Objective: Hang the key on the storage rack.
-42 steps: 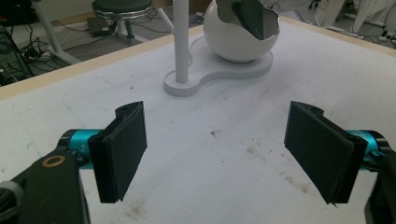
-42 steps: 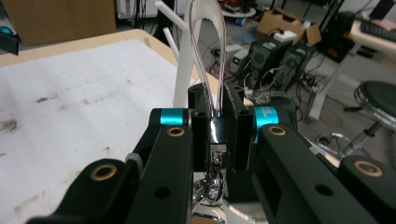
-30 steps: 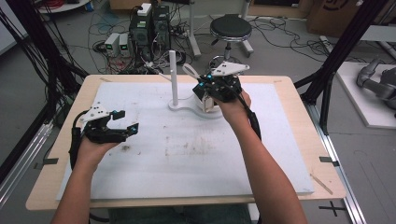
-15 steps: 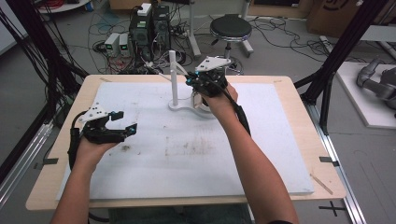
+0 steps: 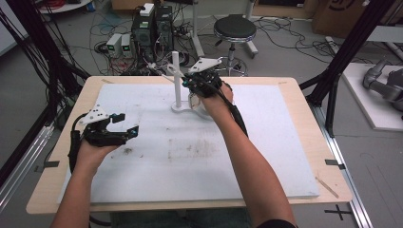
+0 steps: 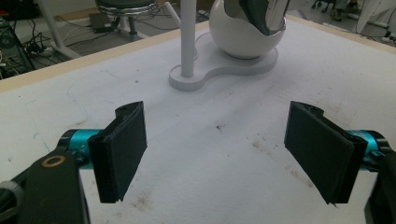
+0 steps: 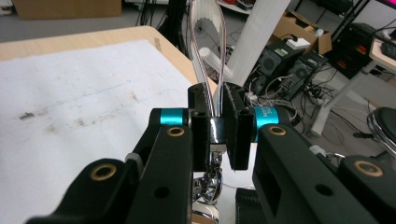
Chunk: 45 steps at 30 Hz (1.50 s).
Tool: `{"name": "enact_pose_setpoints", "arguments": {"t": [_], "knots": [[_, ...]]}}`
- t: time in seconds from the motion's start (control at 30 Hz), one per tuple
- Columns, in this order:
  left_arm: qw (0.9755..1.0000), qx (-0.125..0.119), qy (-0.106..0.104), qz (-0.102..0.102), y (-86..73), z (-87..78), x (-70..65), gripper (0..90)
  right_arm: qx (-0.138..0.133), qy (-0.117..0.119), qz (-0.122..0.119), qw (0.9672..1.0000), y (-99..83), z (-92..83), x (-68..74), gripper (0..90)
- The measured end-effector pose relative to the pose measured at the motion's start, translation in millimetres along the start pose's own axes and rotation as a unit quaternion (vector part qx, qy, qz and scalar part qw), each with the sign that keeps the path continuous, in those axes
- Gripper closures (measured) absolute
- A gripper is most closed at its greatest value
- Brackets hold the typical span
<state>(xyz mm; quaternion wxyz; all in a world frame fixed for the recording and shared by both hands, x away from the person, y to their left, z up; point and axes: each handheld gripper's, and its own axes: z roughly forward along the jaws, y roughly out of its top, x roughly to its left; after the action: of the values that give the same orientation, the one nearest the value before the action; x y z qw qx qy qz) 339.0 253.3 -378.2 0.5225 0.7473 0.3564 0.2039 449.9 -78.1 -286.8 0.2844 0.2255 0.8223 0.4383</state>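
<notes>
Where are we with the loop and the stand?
Done: the right gripper is shut on the loop, which is lifted beside the stand's peg. In hand: probably hooking it on; I cannot tell if it is over the peg. Left: let go. The left gripper is open and idle.

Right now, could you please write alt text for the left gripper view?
The left claw hangs open above the stained white table cover. Beyond it stands a white stand with an upright post and a round white bowl.
</notes>
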Motion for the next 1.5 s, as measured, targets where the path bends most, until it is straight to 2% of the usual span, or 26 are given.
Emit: {"name": "enact_pose_setpoints", "arguments": {"t": [0.2, 0.33, 0.37, 0.57, 0.83, 0.93, 1.0, 1.1, 1.27, 1.33, 1.47, 1.5], "knots": [[1.0, -0.001, 0.0, -0.001, -0.5, -1.2, 0.8, 21.1, 0.01, 0.0, 0.005, 0.9999, -2.5, 6.1, 0.0, 83.0], [1.0, 0.0, 0.003, -0.002, -1.3, -2.4, 2.4, 21.1, 0.017, -0.005, -0.005, 0.9998, -4.1, 10.1, -1.1, 82.9], [1.0, -0.001, 0.004, -0.002, -1.4, -2.6, 2.6, 21.1, 0.023, -0.003, 0.005, 0.9997, -4.5, 10.5, 0.2, 83.0], [1.0, -0.001, 0.004, -0.003, -1.6, -3.0, 2.7, 21.1, 0.029, -0.01, 0.0, 0.9995, -8.4, 15.3, -1.2, 82.9], [1.0, -0.001, 0.004, -0.004, -2.0, -2.9, 3.0, 21.1, 0.043, -0.015, 0.013, 0.9989, -20.1, 17.4, -2.8, 81.1], [1.0, 0.001, 0.004, -0.002, -1.9, -2.6, 2.8, 21.1, 0.045, -0.014, 0.018, 0.9987, -21.5, 16.8, -2.7, 77.3], [1.0, 0.001, 0.003, -0.003, -2.1, -1.9, 2.6, 21.1, 0.042, -0.014, 0.015, 0.9989, -20.8, 14.7, -2.5, 71.0], [1.0, 0.001, 0.003, -0.002, -2.1, -1.6, 2.6, 21.1, 0.039, -0.013, 0.013, 0.999, -19.0, 10.3, -1.1, 70.9], [1.0, -0.001, 0.003, -0.002, -1.5, -2.6, 2.5, 21.1, 0.028, -0.009, 0.013, 0.9995, -19.0, -0.3, -0.5, 62.9], [1.0, -0.002, 0.004, -0.002, -1.4, -2.9, 2.4, 21.1, 0.027, -0.012, 0.016, 0.9994, -20.9, -5.2, -1.1, 55.2], [1.0, -0.001, 0.004, -0.001, -1.0, -3.5, 1.7, 21.1, 0.031, -0.017, 0.008, 0.9993, -28.9, -15.2, -4.2, 51.0], [1.0, -0.001, 0.003, 0.0, -0.7, -3.3, 1.5, 21.1, 0.025, -0.016, 0.009, 0.9995, -31.9, -18.3, -5.6, 50.1]]}}
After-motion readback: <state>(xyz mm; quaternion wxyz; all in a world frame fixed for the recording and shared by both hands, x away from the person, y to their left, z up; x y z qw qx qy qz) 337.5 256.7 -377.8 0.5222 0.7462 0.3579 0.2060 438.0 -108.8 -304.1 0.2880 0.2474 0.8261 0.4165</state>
